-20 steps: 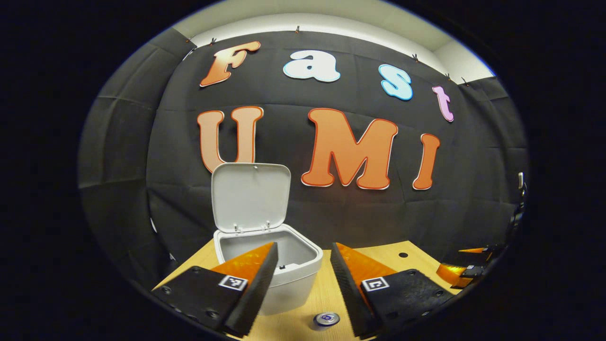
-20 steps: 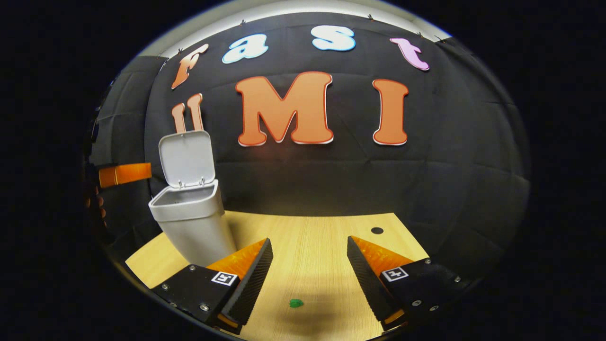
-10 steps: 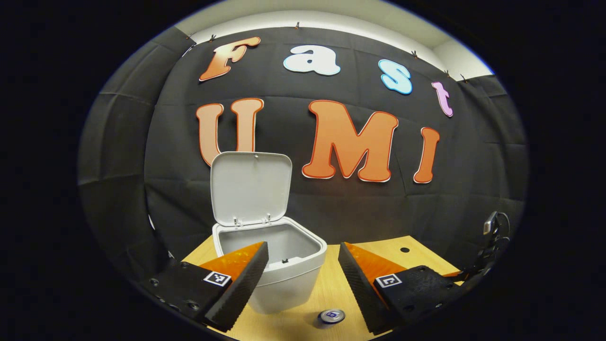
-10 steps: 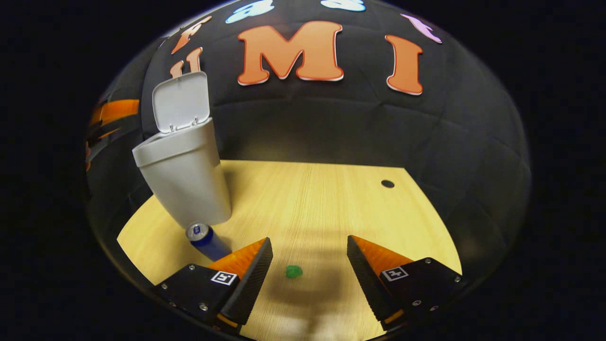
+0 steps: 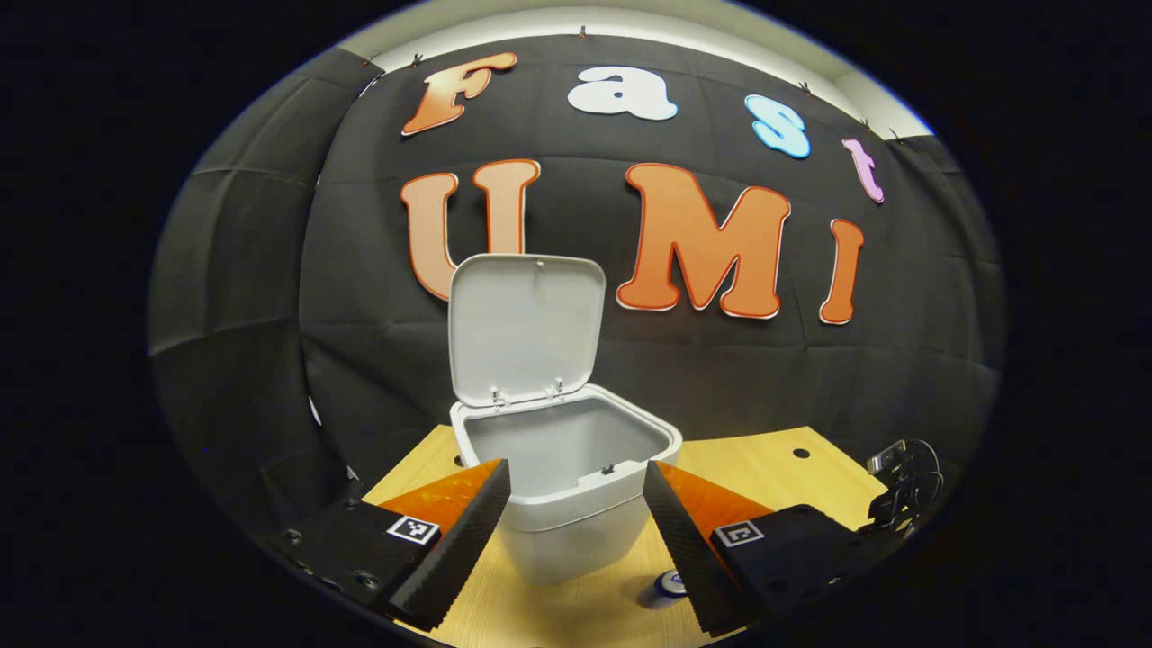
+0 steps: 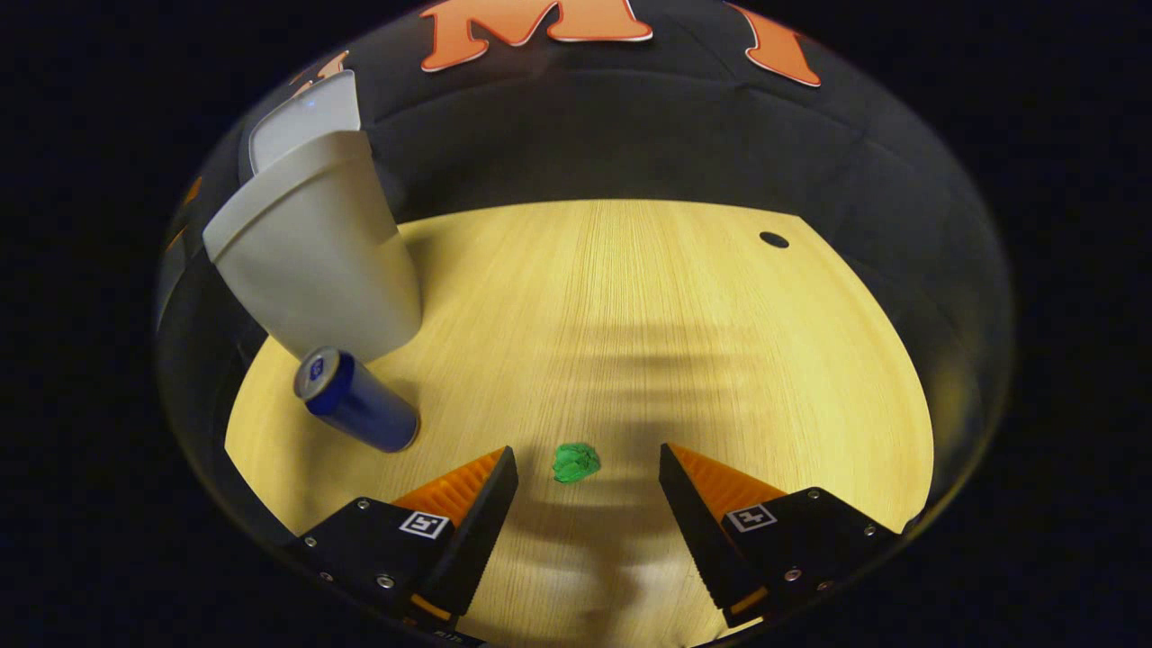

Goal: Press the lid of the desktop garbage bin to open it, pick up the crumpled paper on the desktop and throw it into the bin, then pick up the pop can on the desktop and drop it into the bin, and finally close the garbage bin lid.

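A white bin (image 5: 585, 531) stands on the wooden desk with its lid (image 5: 526, 328) raised upright. In the left gripper view my left gripper (image 5: 576, 495) is open, held just in front of the bin's rim with nothing between its fingers. The right gripper view shows the bin (image 6: 310, 256) at upper left and a blue pop can (image 6: 355, 402) upright beside its base. A small green crumpled paper (image 6: 575, 461) lies on the desk, just ahead of my open right gripper (image 6: 589, 479), which points down at it from above. The can's top (image 5: 670, 585) peeks out beside the left gripper's right finger.
The wooden desk (image 6: 648, 306) stretches wide to the right of the bin, with a small dark hole (image 6: 773, 239) near its far right corner. Black cloth wall closes the back. The other gripper's rig (image 5: 900, 486) shows at the left gripper view's right edge.
My right gripper has tilted down and moved closer to the desk, so the green paper now sits near its fingertips. The left gripper shifted left, bringing the bin to centre.
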`<state>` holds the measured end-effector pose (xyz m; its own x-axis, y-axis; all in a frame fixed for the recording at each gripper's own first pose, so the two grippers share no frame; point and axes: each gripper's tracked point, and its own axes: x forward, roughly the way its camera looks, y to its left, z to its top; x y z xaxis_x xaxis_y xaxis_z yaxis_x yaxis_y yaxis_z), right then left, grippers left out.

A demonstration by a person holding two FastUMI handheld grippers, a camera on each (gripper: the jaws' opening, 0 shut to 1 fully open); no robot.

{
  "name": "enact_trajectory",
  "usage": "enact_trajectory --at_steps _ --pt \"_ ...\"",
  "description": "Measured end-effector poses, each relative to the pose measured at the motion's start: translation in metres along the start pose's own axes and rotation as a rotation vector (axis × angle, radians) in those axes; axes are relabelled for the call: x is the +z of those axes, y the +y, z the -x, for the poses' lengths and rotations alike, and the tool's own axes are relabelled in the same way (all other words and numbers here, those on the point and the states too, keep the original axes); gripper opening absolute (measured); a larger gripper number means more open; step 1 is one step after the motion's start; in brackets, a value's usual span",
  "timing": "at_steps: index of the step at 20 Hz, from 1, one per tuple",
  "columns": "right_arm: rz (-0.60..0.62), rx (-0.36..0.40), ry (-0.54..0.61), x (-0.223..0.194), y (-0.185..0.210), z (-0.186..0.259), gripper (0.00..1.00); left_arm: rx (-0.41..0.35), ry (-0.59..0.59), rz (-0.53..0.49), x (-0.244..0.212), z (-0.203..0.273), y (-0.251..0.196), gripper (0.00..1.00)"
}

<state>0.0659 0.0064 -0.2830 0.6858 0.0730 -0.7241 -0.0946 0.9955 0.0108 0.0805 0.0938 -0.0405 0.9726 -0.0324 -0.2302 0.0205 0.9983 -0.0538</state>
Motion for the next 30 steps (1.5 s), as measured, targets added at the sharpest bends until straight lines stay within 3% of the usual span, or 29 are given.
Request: enact_trajectory --at_steps 4,6,7,8,9,14,16,18,20,22,25,30 --pt "0.001 -0.008 0.048 0.002 -0.002 -0.011 0.94 0.032 0.035 0.018 -0.014 0.0 0.022 0.95" --pt "0.015 -0.029 0.064 0.001 -0.003 -0.015 0.88 0.041 0.048 0.02 -0.02 -0.001 0.029 0.95" --pt "0.026 -0.034 0.075 -0.001 -0.004 -0.018 0.81 0.045 0.052 0.021 -0.02 -0.002 0.032 0.95" --pt "0.03 -0.038 0.081 -0.004 -0.003 -0.02 0.68 0.046 0.056 0.022 -0.022 -0.002 0.035 0.94" --pt "0.03 -0.038 0.091 -0.005 -0.003 -0.021 0.72 0.048 0.06 0.024 -0.024 -0.002 0.037 0.94" --pt "0.028 -0.036 0.148 -0.011 0.002 -0.022 0.63 0.05 0.085 0.024 -0.034 -0.005 0.046 0.95" --pt "0.027 -0.015 0.158 -0.012 0.004 -0.026 0.55 0.053 0.095 0.02 -0.037 -0.006 0.051 0.95" --pt "0.041 -0.01 0.166 -0.01 0.006 -0.027 0.34 0.051 0.106 0.025 -0.042 -0.007 0.054 0.95" --pt "0.05 0.002 0.174 -0.005 0.008 -0.03 0.31 0.048 0.112 0.031 -0.044 -0.008 0.055 0.95" --pt "0.049 0.007 0.167 0.008 0.006 -0.03 0.27 0.044 0.112 0.029 -0.044 -0.008 0.055 0.95" --pt "0.019 -0.003 0.165 0.028 0.002 -0.031 0.06 0.041 0.107 0.024 -0.04 -0.009 0.054 0.95" --pt "-0.051 0.046 0.088 0.1 0.001 -0.009 0.05 0.025 0.092 0.011 -0.034 -0.006 0.046 0.95"
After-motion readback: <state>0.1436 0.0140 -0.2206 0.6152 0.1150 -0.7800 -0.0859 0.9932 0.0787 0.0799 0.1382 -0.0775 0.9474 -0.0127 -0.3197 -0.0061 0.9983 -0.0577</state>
